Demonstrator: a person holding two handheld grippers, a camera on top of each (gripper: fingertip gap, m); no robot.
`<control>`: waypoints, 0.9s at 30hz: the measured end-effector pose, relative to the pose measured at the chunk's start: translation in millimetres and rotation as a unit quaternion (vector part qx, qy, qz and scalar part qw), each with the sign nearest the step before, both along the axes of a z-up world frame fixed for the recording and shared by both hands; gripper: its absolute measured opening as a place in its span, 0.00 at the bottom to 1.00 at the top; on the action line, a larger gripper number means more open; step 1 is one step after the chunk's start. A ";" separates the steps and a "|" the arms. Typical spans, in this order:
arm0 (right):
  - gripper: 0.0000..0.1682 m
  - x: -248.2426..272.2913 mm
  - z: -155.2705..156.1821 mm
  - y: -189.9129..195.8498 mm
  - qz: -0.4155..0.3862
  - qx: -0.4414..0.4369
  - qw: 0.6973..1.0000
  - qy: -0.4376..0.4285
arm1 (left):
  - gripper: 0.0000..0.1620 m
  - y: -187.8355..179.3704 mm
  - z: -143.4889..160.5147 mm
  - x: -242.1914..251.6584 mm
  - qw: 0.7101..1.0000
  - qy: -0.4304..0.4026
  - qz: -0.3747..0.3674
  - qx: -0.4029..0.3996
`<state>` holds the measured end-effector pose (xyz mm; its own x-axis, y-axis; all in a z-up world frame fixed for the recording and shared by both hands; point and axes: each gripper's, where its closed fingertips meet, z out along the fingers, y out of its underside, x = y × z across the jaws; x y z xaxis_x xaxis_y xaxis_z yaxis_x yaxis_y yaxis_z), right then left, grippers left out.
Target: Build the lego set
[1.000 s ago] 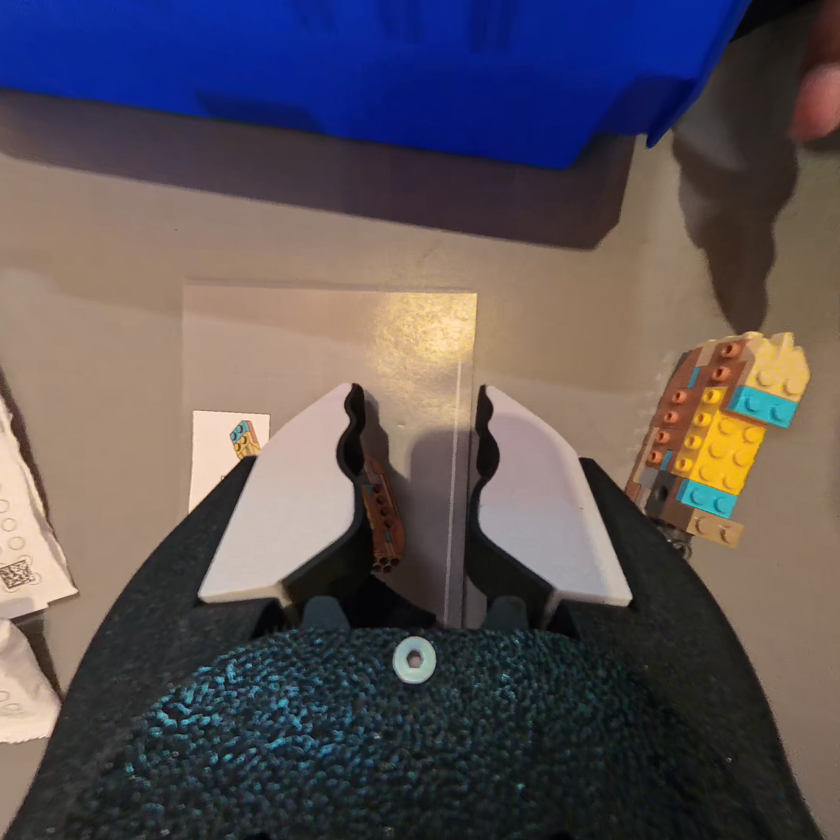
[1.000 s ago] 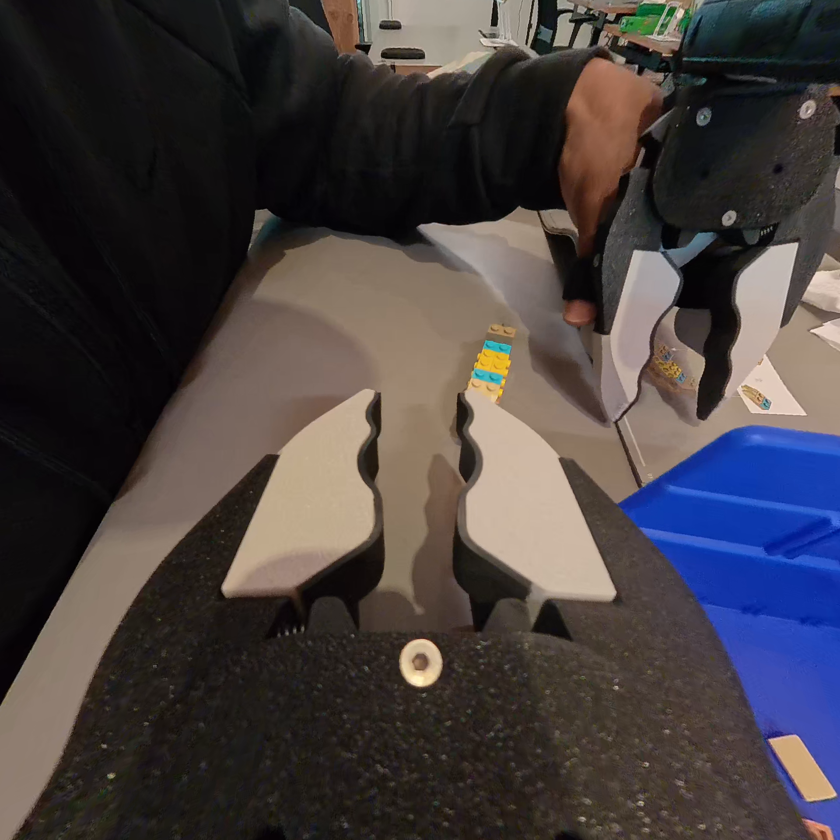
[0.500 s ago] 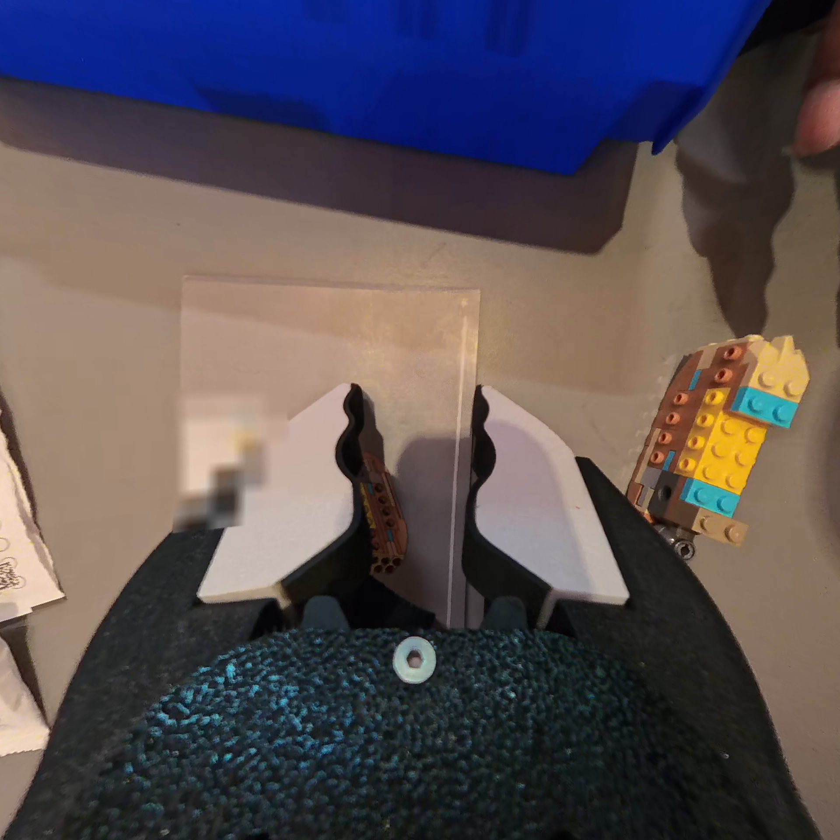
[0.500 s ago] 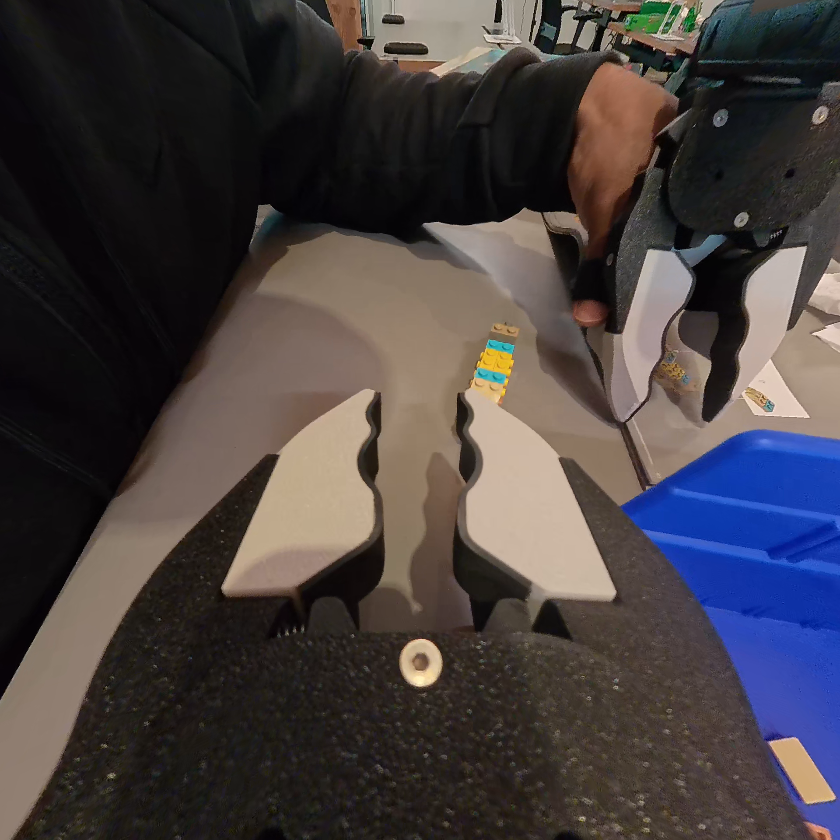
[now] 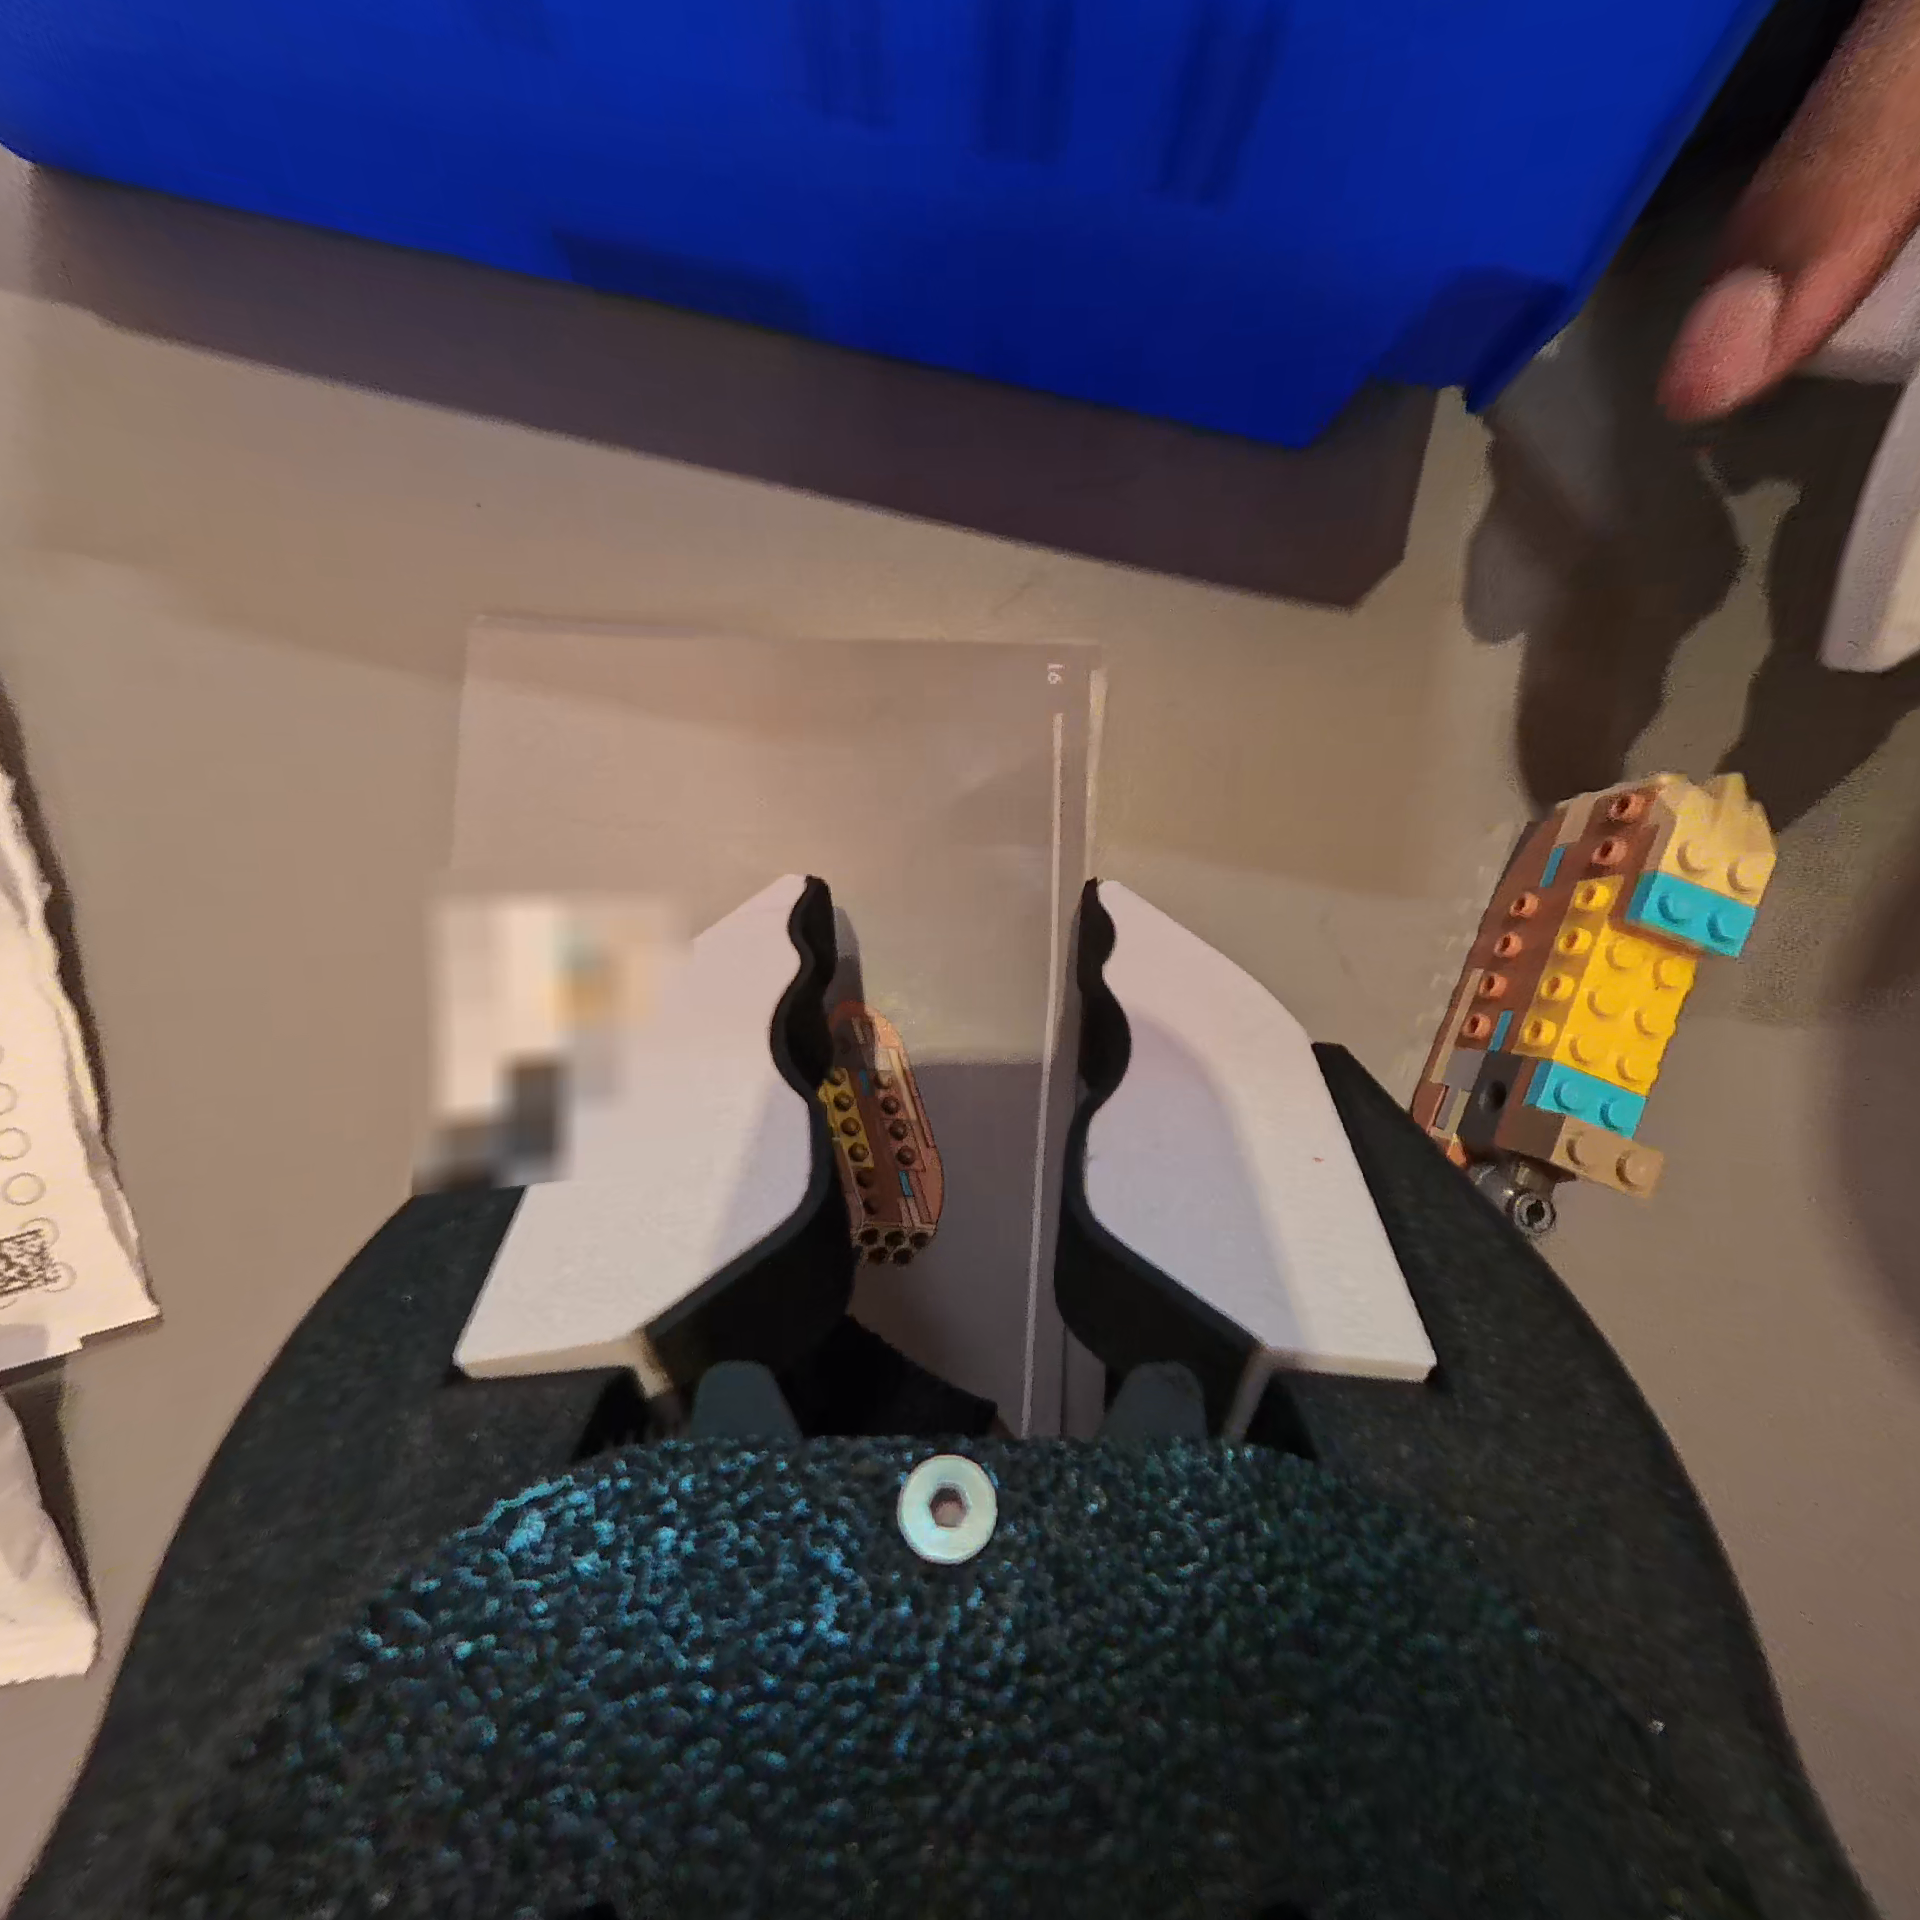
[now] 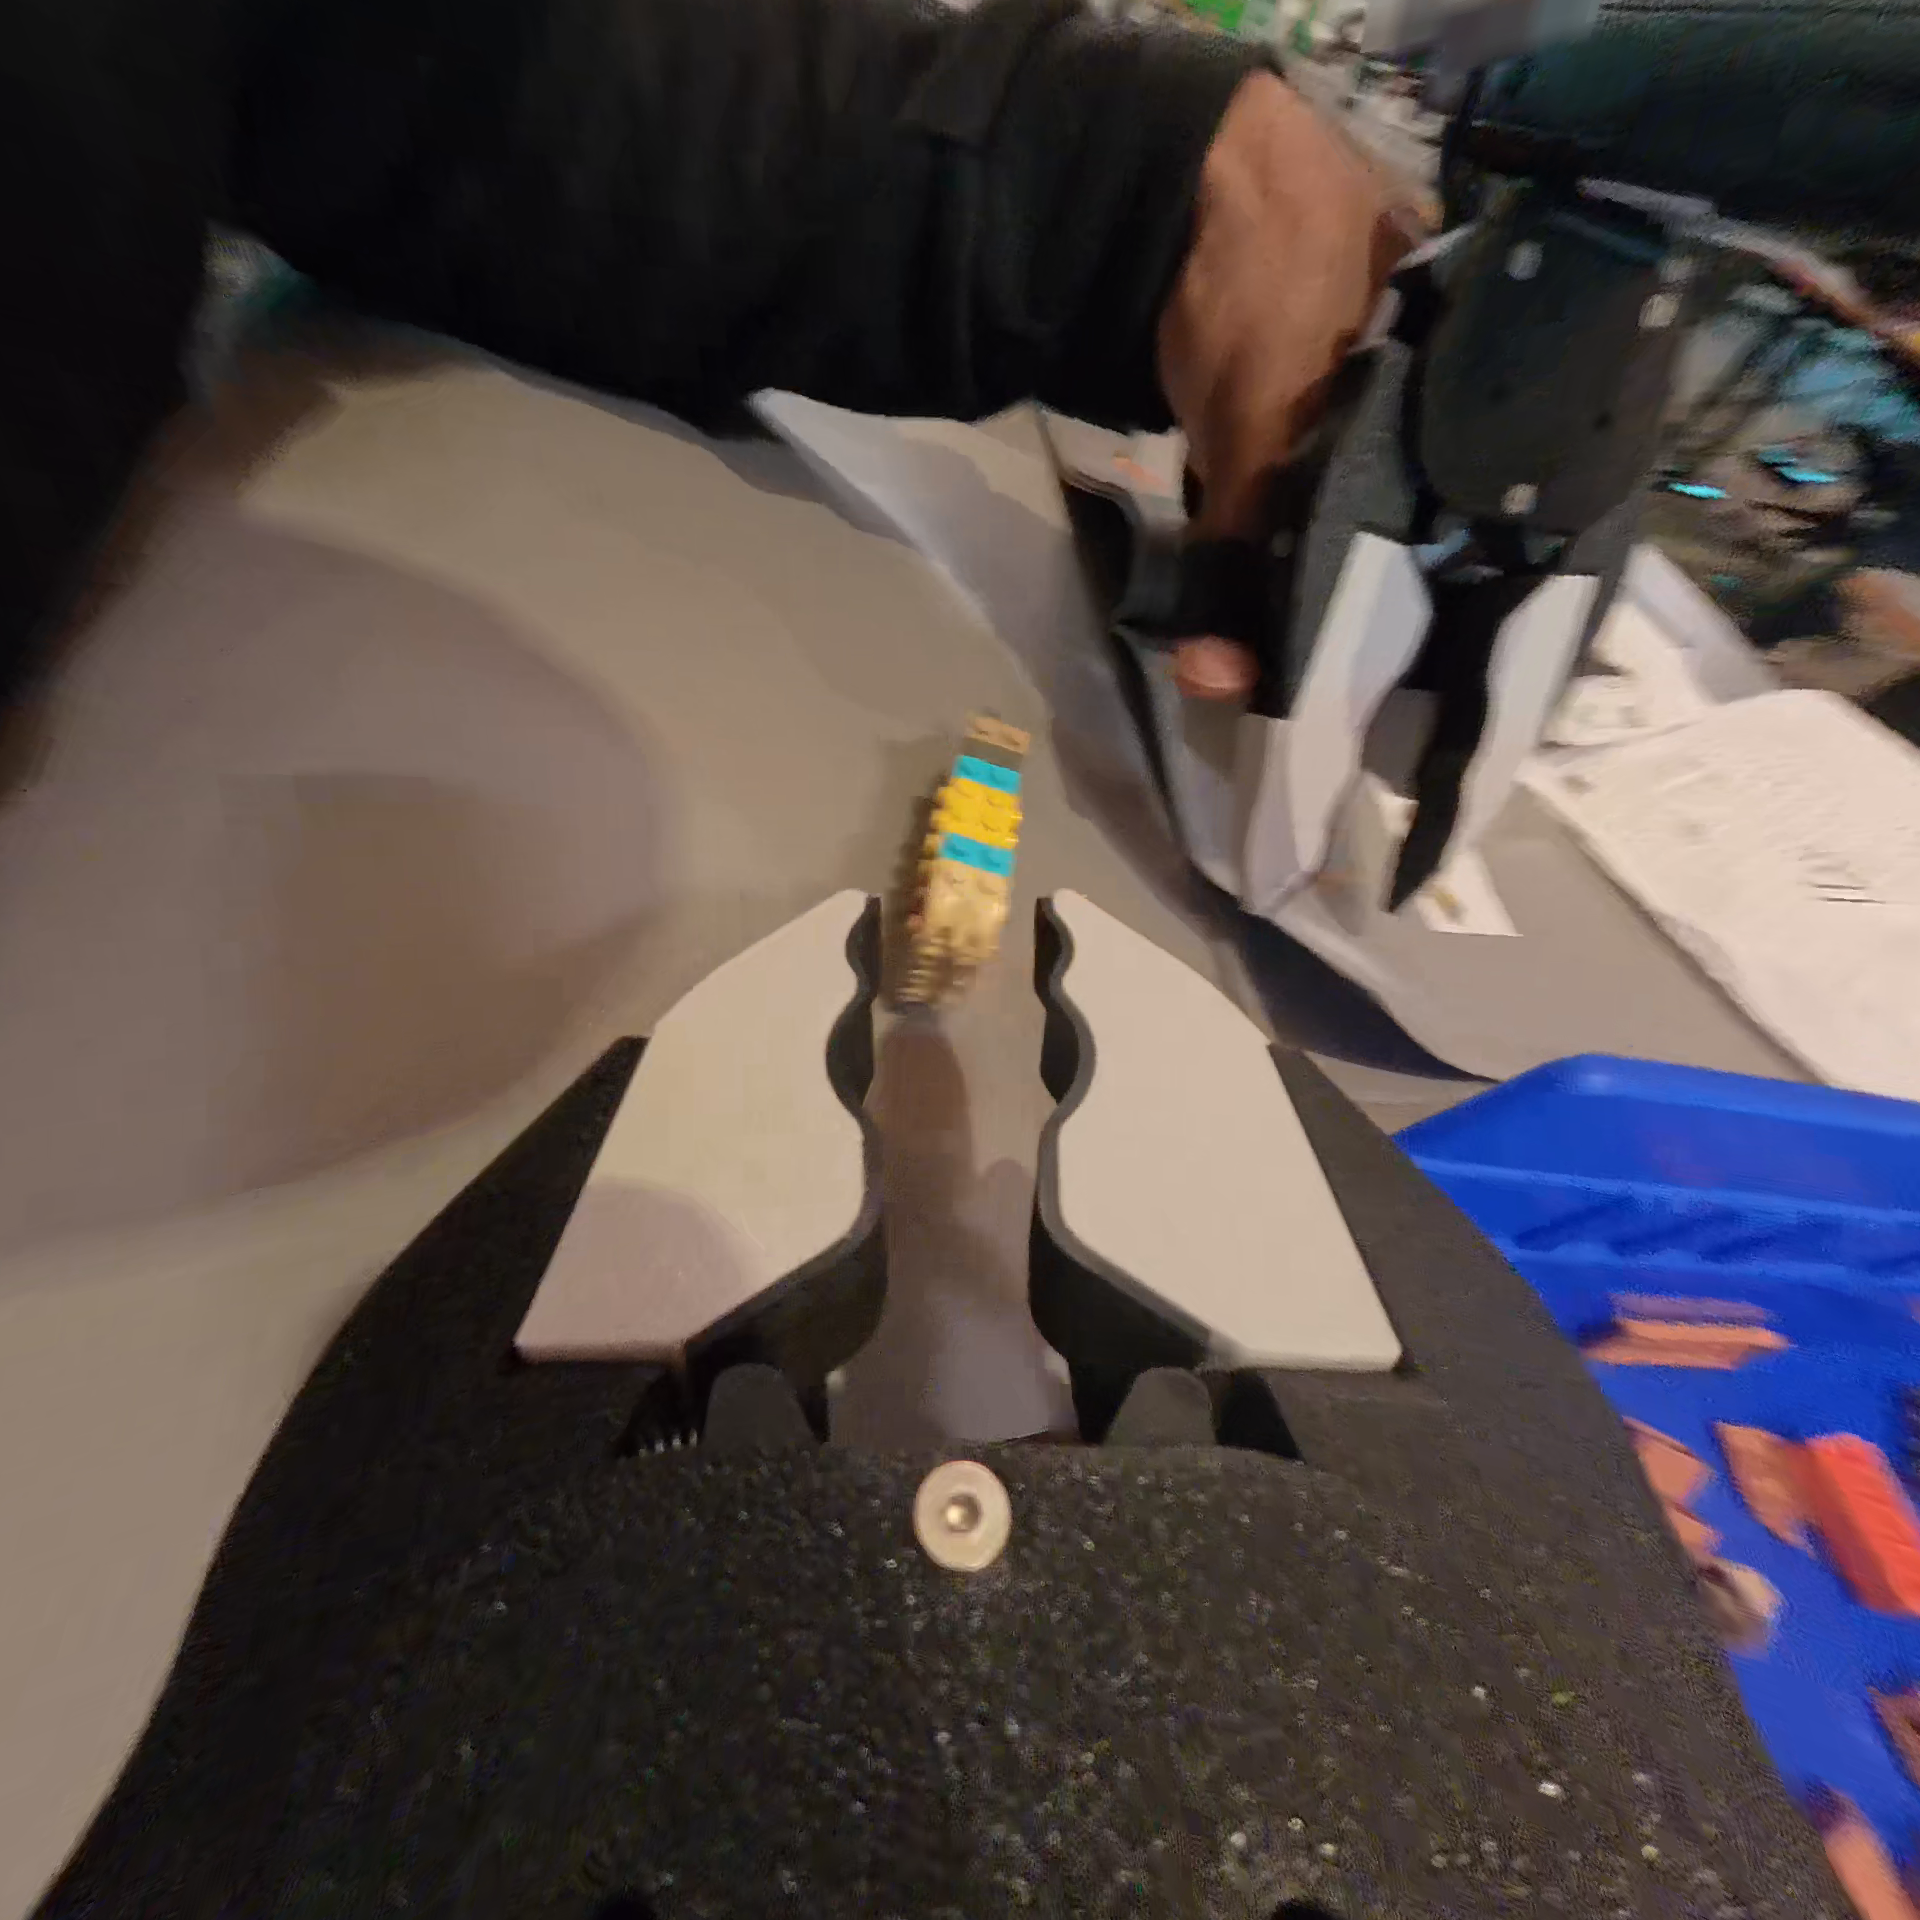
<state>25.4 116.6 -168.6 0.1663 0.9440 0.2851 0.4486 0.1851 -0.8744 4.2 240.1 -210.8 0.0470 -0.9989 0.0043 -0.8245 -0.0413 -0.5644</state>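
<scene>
The lego build, made of brown, yellow, teal and tan bricks, lies on its side on the grey table to the right of my left gripper. That gripper is open and empty and hovers over a glossy instruction page. A printed picture of a brown model shows beside its left finger. In the right wrist view the build is blurred. Its near end sits between the open fingertips of my right gripper. The left gripper shows farther off, held by a hand.
A blue bin stands beyond the page. In the right wrist view the bin holds orange and brown pieces. White paper bags lie at the left. A person's hand and a black sleeve are close by.
My right gripper has moved forward to the build, whose near end now lies between its open tips. My left gripper has stayed over the page.
</scene>
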 end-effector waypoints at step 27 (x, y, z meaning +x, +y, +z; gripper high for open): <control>0.06 7.6 -19.0 108.0 -0.311 0.168 0.874 -0.333 | 0.26 4.0 11.2 -8.4 1.000 -0.011 0.012 0.007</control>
